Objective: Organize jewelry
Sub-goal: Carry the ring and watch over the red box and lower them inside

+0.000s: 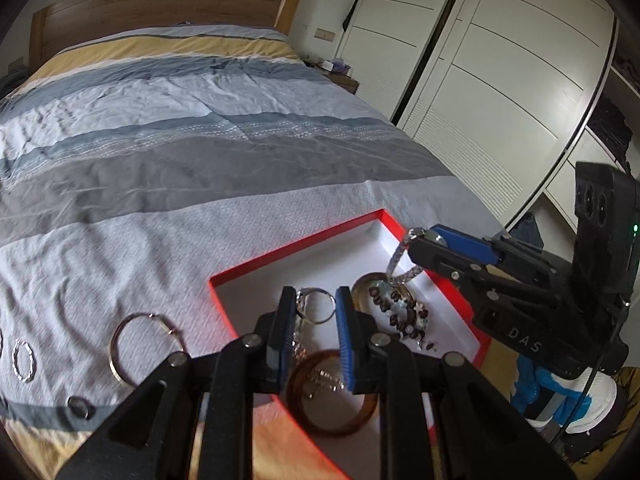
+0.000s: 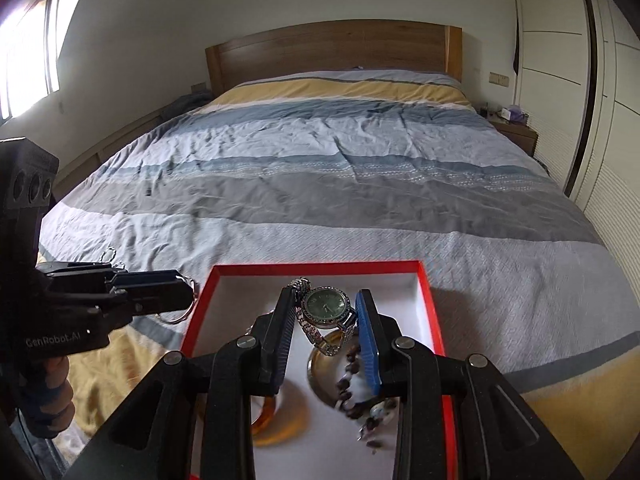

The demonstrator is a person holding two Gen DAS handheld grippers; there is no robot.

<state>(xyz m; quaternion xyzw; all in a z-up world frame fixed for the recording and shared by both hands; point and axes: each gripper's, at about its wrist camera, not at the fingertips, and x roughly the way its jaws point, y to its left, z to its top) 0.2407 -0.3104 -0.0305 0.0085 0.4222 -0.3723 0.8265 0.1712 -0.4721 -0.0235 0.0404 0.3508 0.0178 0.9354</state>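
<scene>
A red box with a white inside (image 1: 304, 276) (image 2: 256, 292) lies on the bed's foot end. In it lie an amber bangle (image 1: 332, 424) (image 2: 266, 420), a gold bangle (image 1: 362, 284) (image 2: 316, 364) and a brown bead bracelet (image 1: 400, 312) (image 2: 352, 384). My left gripper (image 1: 316, 304) is shut on a silver bracelet with a ring (image 1: 316, 306) above the box. My right gripper (image 2: 324, 308) (image 1: 424, 240) is shut on a green-faced watch (image 2: 325, 306), whose sparkly strap (image 1: 396, 260) hangs over the box.
On the bedspread left of the box lie a large silver ring (image 1: 140, 344) (image 2: 176, 318), a twisted silver hoop (image 1: 23, 360) and a small dark stud (image 1: 78, 404). White wardrobe doors (image 1: 500, 80) stand at the right. A wooden headboard (image 2: 332, 48) is far off.
</scene>
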